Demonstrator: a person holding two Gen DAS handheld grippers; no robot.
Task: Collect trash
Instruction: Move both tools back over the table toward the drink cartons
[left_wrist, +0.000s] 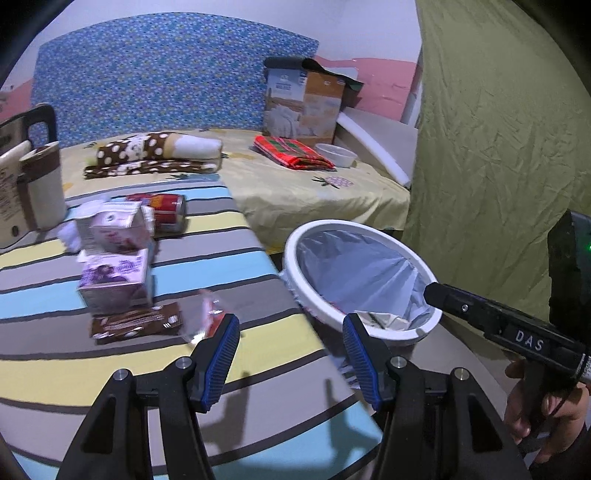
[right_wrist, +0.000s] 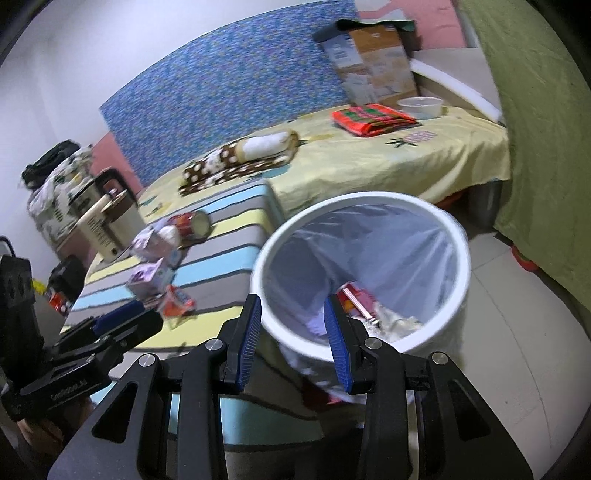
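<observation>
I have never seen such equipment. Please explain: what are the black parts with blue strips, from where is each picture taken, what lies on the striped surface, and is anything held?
There is no robot. A person holds one hand tool in each hand; its jaws have blue pads. Each picture comes from a camera on one tool, looking along the jaws. The left gripper looks over the striped surface, the right gripper over the white bin, which already contains some trash. On the stripes lie two purple cartons, a red can, a brown wrapper and a clear wrapper. Both jaws stand open and hold nothing.
</observation>
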